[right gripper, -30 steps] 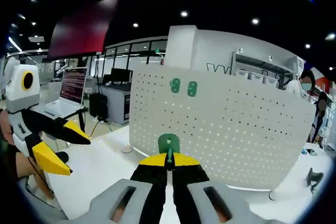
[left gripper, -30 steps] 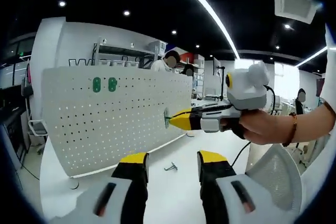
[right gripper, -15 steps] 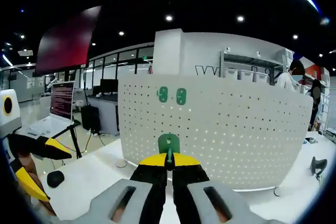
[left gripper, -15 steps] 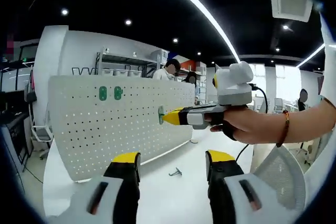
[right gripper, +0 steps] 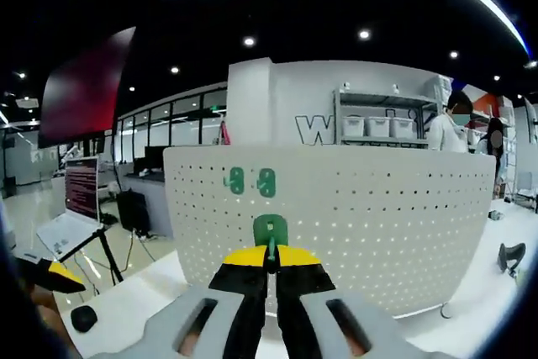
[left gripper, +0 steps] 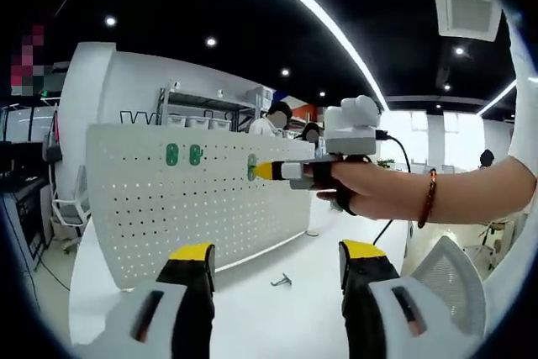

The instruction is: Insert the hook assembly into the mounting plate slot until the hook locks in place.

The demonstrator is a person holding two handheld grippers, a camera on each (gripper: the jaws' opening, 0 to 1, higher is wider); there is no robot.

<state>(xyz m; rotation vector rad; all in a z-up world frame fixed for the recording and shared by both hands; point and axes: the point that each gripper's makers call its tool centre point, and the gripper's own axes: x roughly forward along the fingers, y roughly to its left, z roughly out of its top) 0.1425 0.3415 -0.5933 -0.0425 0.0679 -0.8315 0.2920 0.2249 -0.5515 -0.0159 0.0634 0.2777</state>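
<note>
Green hook, seemingly light stiff plastic, is pinched by its stem in my right gripper before the pegboard, left gripper spread empty.

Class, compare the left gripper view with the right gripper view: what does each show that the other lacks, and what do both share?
Left gripper view alone: a loose metal hook lying on the white table, and the person's hand holding the right tool up to the board.

Right gripper view alone: a laptop and a black object on the table.

Both: the white pegboard with two green hooks already mounted, and the green hook clamped in the right tool.
</note>
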